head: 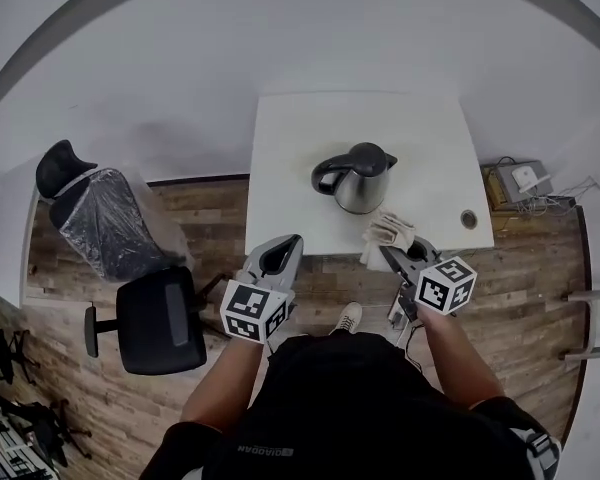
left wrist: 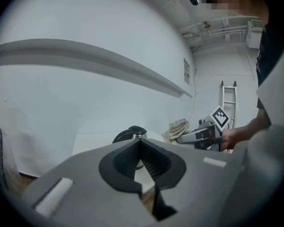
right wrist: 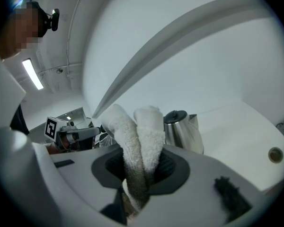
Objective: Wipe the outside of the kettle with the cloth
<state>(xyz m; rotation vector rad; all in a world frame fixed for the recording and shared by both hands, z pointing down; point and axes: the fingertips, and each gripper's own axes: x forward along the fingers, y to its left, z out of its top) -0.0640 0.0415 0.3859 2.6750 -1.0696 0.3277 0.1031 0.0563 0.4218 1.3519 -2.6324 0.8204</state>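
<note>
A folded cloth [right wrist: 141, 129] is gripped between the jaws of the right gripper [right wrist: 143, 170]. It is held just in front of the kettle [head: 361, 180], which stands upright near the front edge of the white table [head: 420, 133]. The two seem apart, though this is hard to judge from above. The left gripper [left wrist: 141, 146] is held off the table's front left edge, its jaws pressed together on nothing.
</note>
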